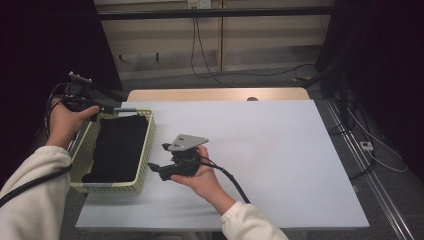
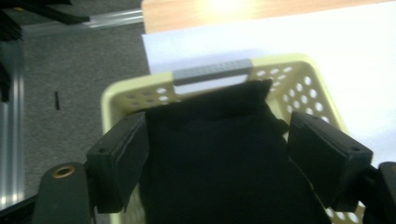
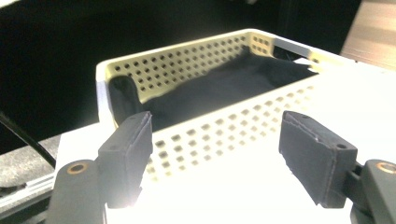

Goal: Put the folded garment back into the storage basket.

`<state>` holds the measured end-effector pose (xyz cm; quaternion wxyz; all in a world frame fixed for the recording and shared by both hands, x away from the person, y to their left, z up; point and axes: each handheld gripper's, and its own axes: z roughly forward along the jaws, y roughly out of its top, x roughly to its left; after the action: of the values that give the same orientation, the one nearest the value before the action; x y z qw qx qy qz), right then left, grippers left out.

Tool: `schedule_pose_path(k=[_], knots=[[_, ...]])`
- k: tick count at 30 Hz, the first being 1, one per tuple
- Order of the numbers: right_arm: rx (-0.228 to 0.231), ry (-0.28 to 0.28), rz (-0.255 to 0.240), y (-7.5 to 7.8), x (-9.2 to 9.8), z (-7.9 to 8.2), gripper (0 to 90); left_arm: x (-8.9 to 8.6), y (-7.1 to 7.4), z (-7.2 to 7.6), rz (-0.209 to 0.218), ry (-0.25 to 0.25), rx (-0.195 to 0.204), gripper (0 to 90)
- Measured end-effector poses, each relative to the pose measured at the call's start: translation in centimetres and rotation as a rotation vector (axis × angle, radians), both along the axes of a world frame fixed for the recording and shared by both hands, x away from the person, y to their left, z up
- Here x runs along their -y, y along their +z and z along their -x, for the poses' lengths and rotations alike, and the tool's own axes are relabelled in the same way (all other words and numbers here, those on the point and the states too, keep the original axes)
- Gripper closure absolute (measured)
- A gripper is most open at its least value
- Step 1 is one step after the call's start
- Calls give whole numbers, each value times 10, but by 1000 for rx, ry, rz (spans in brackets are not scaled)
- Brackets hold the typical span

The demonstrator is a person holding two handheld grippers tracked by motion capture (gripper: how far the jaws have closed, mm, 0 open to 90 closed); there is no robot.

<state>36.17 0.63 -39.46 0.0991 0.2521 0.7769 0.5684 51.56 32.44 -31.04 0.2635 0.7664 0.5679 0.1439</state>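
Cloth (image 1: 119, 147), black and folded, lies inside the yellow basket (image 1: 144, 165), below the left gripper (image 1: 107, 107), whose jaws stand spread and empty. The right gripper (image 1: 156, 167), just beside the basket's wall, is spread too, holding nothing.

No readable text, labels or numbers anywhere

Lab — dark curtains (image 1: 45, 45), trailing cables (image 1: 220, 75)

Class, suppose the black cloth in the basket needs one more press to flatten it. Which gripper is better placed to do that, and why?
Probably the left gripper: it sits over the yellow basket, its open jaws framing the black cloth. The right gripper, also open, is outside the basket's long wall above the white table.
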Motion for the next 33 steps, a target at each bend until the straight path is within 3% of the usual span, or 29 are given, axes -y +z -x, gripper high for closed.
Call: schedule_pose_path(k=[1,6,10,13,15,17,19,20,21,22,23,25,28,31,33], knots=[[2,-12,8,0,14,2,266,3,-3,3,4,-4,-5,209],[-3,-38,39,-4,43,7,255,4,-13,7,15,-4,-21,206],[-16,-66,54,-10,62,10,255,3,-29,11,18,0,-40,206],[-30,-102,65,-17,87,15,255,3,-46,13,27,6,-58,228],[-32,-107,67,-18,91,16,255,3,-50,13,29,0,-64,302],[-39,-130,77,-24,107,20,253,3,-61,13,33,5,-70,369],[-48,-143,74,-28,117,22,252,2,-76,9,13,12,-86,510],[-48,-143,74,-28,117,22,252,2,-76,9,13,12,-86,577],[-56,-150,73,-31,122,23,250,2,-82,8,16,24,-87,577],[-68,-163,83,-37,130,23,249,1,-86,5,21,24,-110,693],[-72,-172,89,-39,133,24,246,1,-91,3,40,39,-120,746],[-83,-185,101,-44,140,24,243,5,-104,-3,38,64,-148,838],[-96,-200,124,-49,146,23,234,8,-112,-8,44,60,-145,888],[-108,-208,131,-51,152,22,236,16,-119,-15,13,56,-112,891],[-121,-212,134,-53,155,21,237,20,-121,-18,2,50,-116,891]])
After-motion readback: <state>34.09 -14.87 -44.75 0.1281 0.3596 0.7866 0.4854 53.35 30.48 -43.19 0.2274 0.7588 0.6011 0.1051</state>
